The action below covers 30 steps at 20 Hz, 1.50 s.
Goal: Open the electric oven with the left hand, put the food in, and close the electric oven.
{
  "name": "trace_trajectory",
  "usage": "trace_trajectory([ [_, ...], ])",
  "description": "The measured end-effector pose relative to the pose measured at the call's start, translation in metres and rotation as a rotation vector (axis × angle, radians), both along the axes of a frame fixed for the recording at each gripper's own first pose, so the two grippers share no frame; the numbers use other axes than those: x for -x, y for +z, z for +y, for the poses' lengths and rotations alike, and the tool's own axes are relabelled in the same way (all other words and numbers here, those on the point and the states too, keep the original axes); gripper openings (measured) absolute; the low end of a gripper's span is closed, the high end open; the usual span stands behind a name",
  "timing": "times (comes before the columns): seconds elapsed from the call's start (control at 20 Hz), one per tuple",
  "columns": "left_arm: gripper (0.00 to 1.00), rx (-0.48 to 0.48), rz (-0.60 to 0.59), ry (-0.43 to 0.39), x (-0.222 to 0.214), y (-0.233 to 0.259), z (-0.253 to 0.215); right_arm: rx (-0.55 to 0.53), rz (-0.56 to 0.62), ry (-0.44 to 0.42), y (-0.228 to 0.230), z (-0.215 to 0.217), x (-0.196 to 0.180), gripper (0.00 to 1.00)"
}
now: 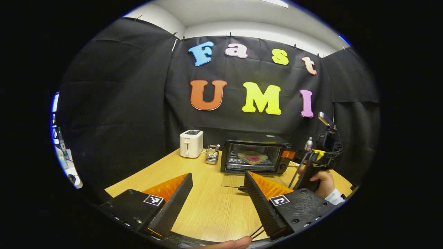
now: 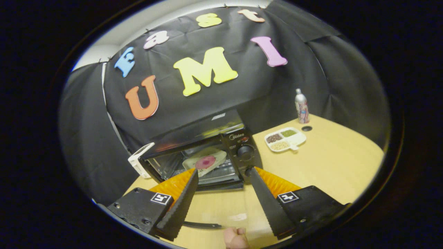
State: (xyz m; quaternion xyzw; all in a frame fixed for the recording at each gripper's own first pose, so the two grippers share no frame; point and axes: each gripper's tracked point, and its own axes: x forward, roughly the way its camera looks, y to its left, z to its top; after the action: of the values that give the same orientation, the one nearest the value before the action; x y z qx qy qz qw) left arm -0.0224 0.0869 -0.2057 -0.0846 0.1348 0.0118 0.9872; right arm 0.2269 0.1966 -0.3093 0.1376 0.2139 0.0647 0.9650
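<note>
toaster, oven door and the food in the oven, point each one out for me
toaster [image 1: 191, 143], left gripper view, on its white front face
oven door [image 1: 238, 180], left gripper view, on the glass pane lying open on the table
food [image 2: 206, 161], right gripper view, on the pink centre of the piece on the rack

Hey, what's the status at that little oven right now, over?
Left gripper open, empty. Right gripper open, empty, facing the oven. Electric oven door down, plate of food on the rack inside. Nothing blocking the door; closing is left.

Wooden table [image 1: 207, 207] bears oven [image 1: 255, 156], toaster [image 1: 191, 143], utensil rack [image 1: 211, 154], bottle [image 2: 301, 106], divided dish [image 2: 285, 139]
</note>
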Motion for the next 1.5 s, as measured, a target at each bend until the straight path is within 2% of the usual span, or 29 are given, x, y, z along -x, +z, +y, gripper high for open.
trace_trajectory([
  [0.05,0.95,0.014,0.007,0.007,0.001,-0.001,-0.001,0.015,-0.024,0.005,0.012,-0.010,0.012,0.92],
  [0.1,0.95,0.021,0.009,0.022,0.001,0.000,-0.001,0.030,-0.043,-0.001,0.023,-0.022,0.023,0.97],
  [0.15,0.96,0.026,0.012,0.026,0.000,0.000,-0.005,0.057,-0.061,-0.010,0.033,-0.036,0.033,0.98],
  [0.2,0.96,0.028,0.011,0.014,-0.001,0.001,-0.012,0.083,-0.078,-0.017,0.043,-0.049,0.042,0.93],
  [0.25,0.95,0.027,0.013,-0.002,-0.004,0.001,-0.021,0.110,-0.107,-0.021,0.056,-0.061,0.051,0.98],
  [0.3,0.95,0.026,0.018,-0.014,-0.006,-0.002,-0.027,0.133,-0.137,-0.032,0.068,-0.073,0.058,0.94],
  [0.35,0.95,0.025,0.034,-0.032,-0.009,-0.009,-0.036,0.150,-0.166,-0.037,0.081,-0.084,0.066,0.99],
  [0.4,0.95,0.022,0.048,-0.049,-0.014,-0.013,-0.044,0.161,-0.186,-0.033,0.092,-0.089,0.076,0.94],
  [0.5,0.95,0.020,0.077,-0.077,-0.022,-0.023,-0.059,0.194,-0.218,-0.031,0.112,-0.104,0.094,0.94],
  [0.65,0.95,0.029,0.128,-0.154,-0.033,-0.043,-0.093,0.251,-0.289,-0.076,0.138,-0.131,0.109,0.95],
  [0.85,0.95,-0.040,0.203,-0.272,-0.068,-0.086,-0.137,0.175,-0.298,-0.074,0.155,-0.160,0.148,0.95],
  [1.0,0.96,-0.085,0.336,-0.338,-0.083,-0.137,-0.155,0.152,-0.351,-0.138,0.173,-0.205,0.160,0.94],
  [1.15,0.96,-0.084,0.427,-0.331,-0.094,-0.174,-0.161,0.117,-0.381,-0.171,0.179,-0.234,0.171,0.94],
  [1.3,0.98,-0.078,0.468,-0.312,-0.103,-0.192,-0.164,0.107,-0.373,-0.183,0.171,-0.254,0.171,0.94],
  [1.35,0.97,-0.078,0.476,-0.309,-0.106,-0.194,-0.164,0.110,-0.364,-0.191,0.166,-0.259,0.169,0.99],
  [1.45,0.97,-0.077,0.485,-0.301,-0.112,-0.198,-0.165,0.108,-0.332,-0.187,0.153,-0.263,0.170,1.00],
  [1.5,0.97,-0.075,0.488,-0.304,-0.115,-0.200,-0.167,0.099,-0.330,-0.179,0.153,-0.262,0.168,0.94],
])
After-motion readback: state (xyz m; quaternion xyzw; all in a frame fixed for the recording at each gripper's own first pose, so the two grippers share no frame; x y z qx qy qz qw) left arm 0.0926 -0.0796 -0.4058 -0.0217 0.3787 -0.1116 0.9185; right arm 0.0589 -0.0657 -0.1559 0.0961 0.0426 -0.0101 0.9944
